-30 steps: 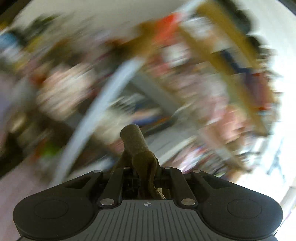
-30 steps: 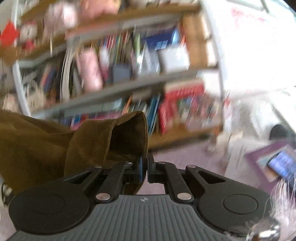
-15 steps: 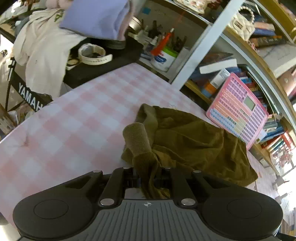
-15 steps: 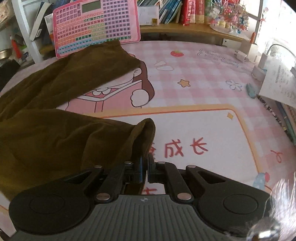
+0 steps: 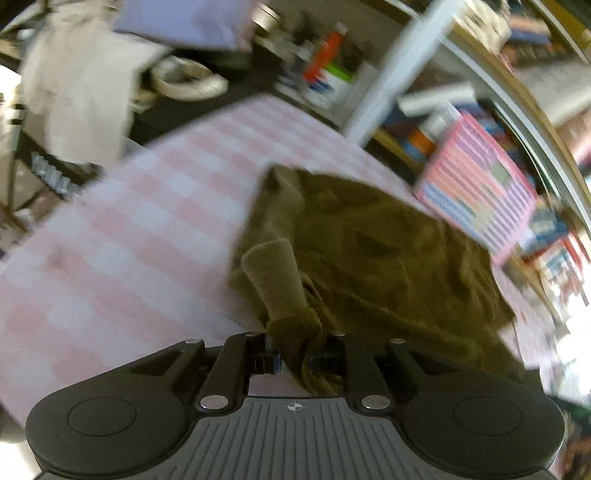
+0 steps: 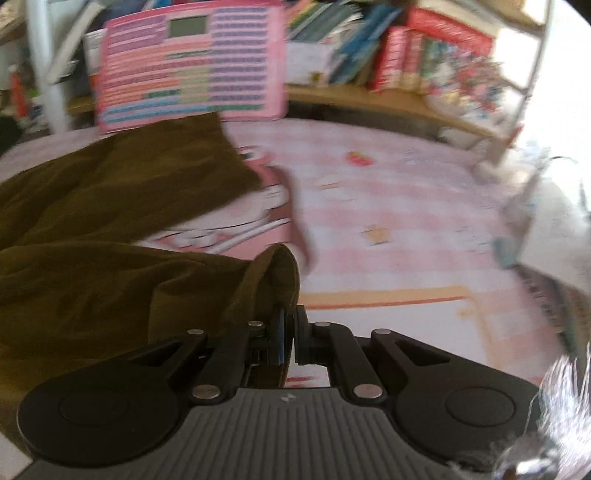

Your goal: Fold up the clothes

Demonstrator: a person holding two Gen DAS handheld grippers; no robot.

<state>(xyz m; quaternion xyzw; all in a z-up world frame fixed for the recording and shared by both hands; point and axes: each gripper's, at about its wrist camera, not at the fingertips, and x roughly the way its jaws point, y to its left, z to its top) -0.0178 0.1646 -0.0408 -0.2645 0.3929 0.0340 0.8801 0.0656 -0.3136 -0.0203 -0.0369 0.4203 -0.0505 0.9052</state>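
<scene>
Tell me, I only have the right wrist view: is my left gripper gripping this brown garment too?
Observer: Yes. The left gripper is shut on a rolled end of the brown garment.
Operator: What lies to that side of the cloth?
Observer: Bare pink checked tablecloth.
Operator: And beyond the table edge there?
Observer: A cream garment hangs over a dark stand, with a lilac cloth above it.
</scene>
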